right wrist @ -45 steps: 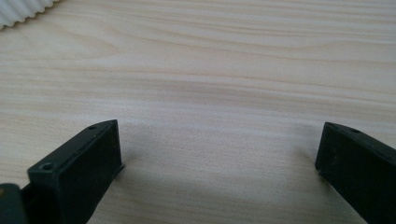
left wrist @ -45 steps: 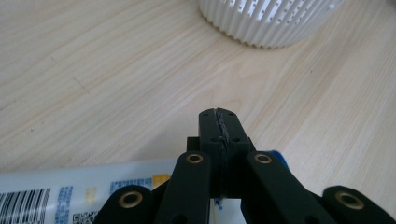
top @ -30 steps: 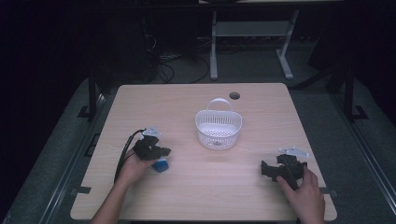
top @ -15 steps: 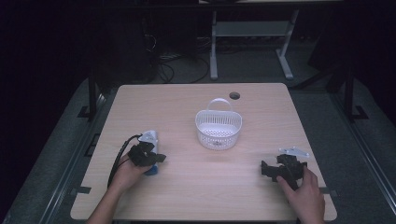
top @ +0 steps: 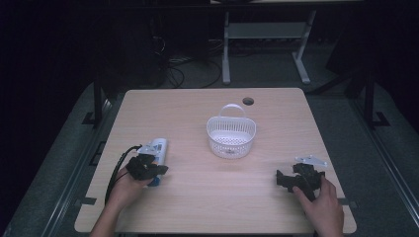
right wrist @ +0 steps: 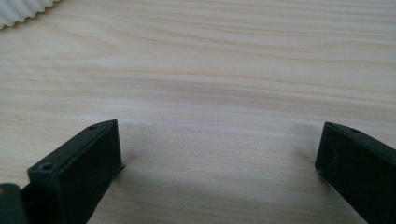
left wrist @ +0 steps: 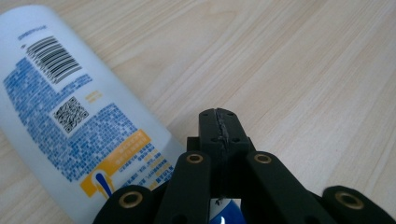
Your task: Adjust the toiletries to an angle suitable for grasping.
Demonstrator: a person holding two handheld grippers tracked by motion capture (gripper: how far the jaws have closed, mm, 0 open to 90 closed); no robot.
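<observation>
At the lower left of the high view the left gripper [top: 157, 171] sits over the near end of a white bottle [top: 157, 147] that lies flat on the wooden table [top: 188, 106]. In the left gripper view its jaws are pressed tight together with nothing between them, and the bottle [left wrist: 70, 112] lies to their left, label and barcode up. A bit of blue shows just under the jaws at the bottom of that view; I take it for the bottle's cap, though too little of it shows to be sure.

From where I stand the risk is a nudge: closed jaws can only push, and a round bottle on its side would likely roll or skid toward the table's left edge if bumped. To pick it up the jaws would first have to spread wide, and a grab at the blue end alone could let the body swing down.

In the middle of the high view stands the white basket [top: 230, 136], handle up, well apart from the bottle. Whether there's anything in it I can't make out.

At the lower right the right gripper [top: 284, 178] rests low on the table, jaws standing wide apart and holding nothing, as the right gripper view shows. A corner of the basket [right wrist: 21, 10] is cut off at that view's upper left.
</observation>
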